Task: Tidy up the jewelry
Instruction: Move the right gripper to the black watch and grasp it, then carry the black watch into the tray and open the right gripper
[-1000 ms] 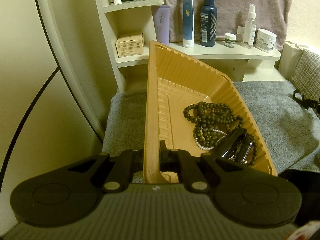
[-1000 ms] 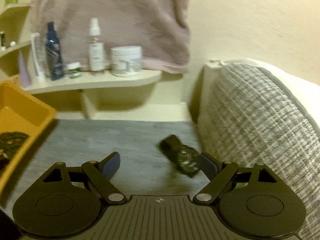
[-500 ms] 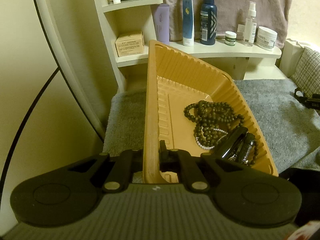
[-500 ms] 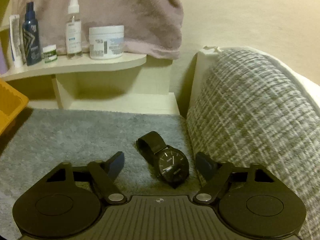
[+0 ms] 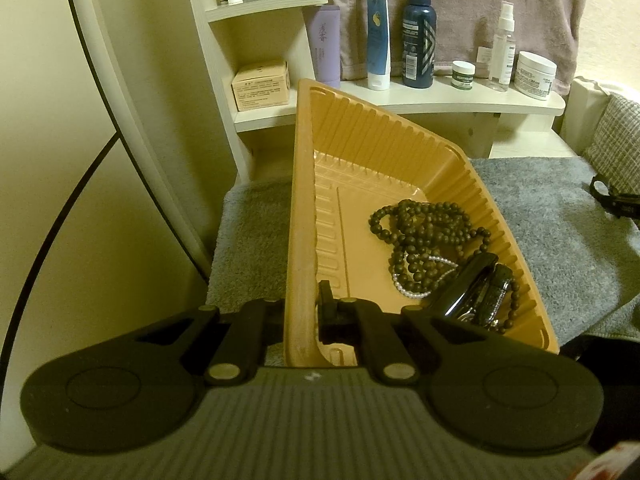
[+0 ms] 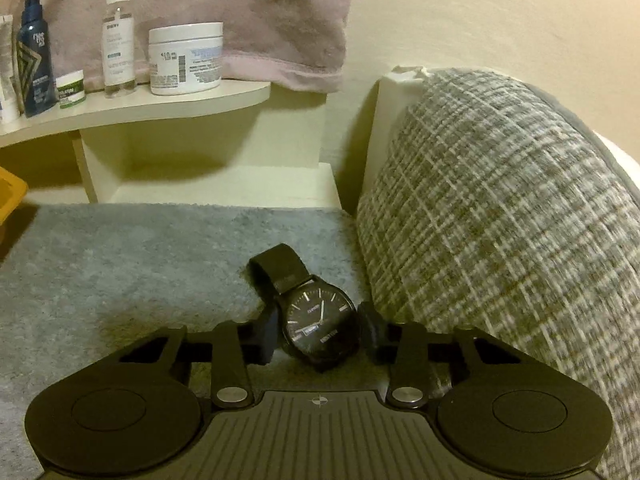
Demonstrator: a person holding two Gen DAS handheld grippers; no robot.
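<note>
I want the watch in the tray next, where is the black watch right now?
In the right wrist view, the black watch lies on the grey mat between the right claw's fingers, beside the checked cushion.

Right gripper (image 6: 319, 330) is sitting low over the grey mat (image 6: 120, 264) with its fingers (image 6: 266, 334) bracketing the black watch (image 6: 320, 322), both pads close to the case but contact hard to tell. Watch is lying face up, strap (image 6: 280, 266) looping away behind it, just beside the checked cushion (image 6: 500, 220). Jar (image 6: 186, 58) and bottles are standing on the shelf (image 6: 140, 110) under a hanging pink towel (image 6: 260, 20).
</note>
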